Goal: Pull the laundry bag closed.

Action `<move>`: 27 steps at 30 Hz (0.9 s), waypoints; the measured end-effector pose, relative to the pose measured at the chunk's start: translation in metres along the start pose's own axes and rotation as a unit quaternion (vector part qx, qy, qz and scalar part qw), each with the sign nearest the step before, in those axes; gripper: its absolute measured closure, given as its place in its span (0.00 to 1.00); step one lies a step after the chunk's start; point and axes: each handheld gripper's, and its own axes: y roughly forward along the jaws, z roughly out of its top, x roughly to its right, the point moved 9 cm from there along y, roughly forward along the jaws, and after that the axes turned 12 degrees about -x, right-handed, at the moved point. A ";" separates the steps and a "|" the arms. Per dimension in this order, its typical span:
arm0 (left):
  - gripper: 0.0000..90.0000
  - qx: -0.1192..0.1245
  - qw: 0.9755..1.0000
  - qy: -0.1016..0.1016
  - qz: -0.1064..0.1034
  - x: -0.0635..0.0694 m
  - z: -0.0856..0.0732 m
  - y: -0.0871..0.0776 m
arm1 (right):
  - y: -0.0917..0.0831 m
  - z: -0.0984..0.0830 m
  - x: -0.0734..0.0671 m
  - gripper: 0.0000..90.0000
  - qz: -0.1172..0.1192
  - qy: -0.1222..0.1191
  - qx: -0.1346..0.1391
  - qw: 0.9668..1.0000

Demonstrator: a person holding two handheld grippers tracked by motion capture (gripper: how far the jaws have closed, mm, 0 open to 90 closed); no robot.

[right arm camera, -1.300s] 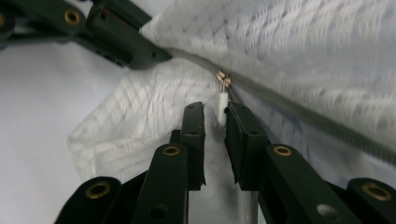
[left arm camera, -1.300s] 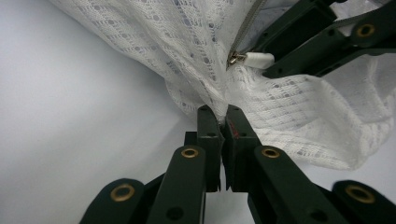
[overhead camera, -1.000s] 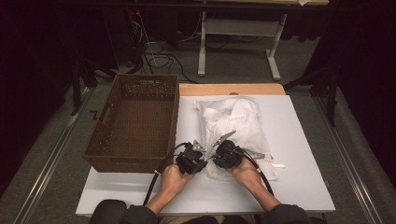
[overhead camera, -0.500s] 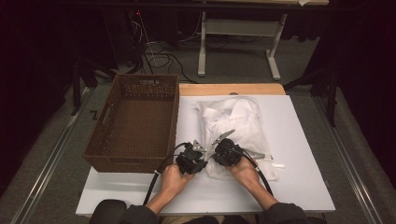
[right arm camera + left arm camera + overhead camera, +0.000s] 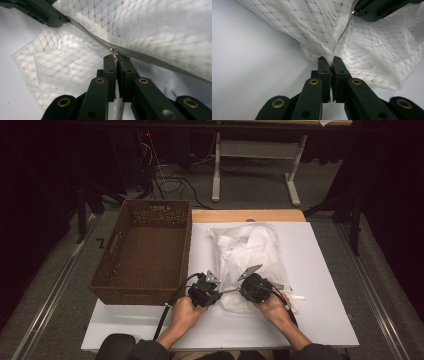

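Observation:
A white mesh laundry bag (image 5: 250, 250) with folded white cloth inside lies on the white table (image 5: 325, 285). My left gripper (image 5: 220, 293) is at the bag's near left corner. In the left gripper view it (image 5: 330, 60) is shut on a pinch of the mesh (image 5: 322, 37). My right gripper (image 5: 239, 290) faces it from the right. In the right gripper view its jaws (image 5: 115, 57) have just been closing and are shut on the small metal zipper pull (image 5: 113, 52) of the bag's grey zipper (image 5: 155, 62). The two grippers' tips nearly meet.
A brown wicker basket (image 5: 140, 295), empty, stands on the table's left side right beside the left hand. A wooden strip (image 5: 247, 215) runs along the table's far edge. Cables and a white table frame (image 5: 255, 150) lie on the floor beyond.
My right gripper has shifted a little to the right along the bag's near edge. The left gripper and the bag's corner have stayed put.

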 end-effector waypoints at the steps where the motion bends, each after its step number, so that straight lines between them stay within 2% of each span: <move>1: 0.96 0.001 1.000 0.000 0.000 0.000 0.000 0.000 | -0.002 -0.002 0.001 0.97 -0.001 0.000 -0.001 1.000; 8: 0.96 0.001 1.000 0.001 0.001 0.000 0.000 0.000 | -0.009 -0.011 0.008 0.97 0.017 0.020 0.014 1.000; 11: 0.96 0.001 1.000 0.001 0.001 0.000 0.000 0.000 | -0.012 -0.014 0.010 0.97 0.014 0.020 0.016 1.000; 15: 0.96 0.001 1.000 0.002 0.001 0.000 0.000 0.000 | -0.014 -0.018 0.014 0.97 0.024 0.029 0.020 0.999; 25: 0.96 0.001 1.000 0.001 -0.001 0.000 0.000 0.000 | -0.016 -0.023 0.017 0.97 0.022 0.024 0.026 0.999; 27: 0.96 0.002 1.000 0.001 -0.001 0.000 0.000 0.000 | -0.018 -0.024 0.018 0.97 0.022 0.030 0.029 0.999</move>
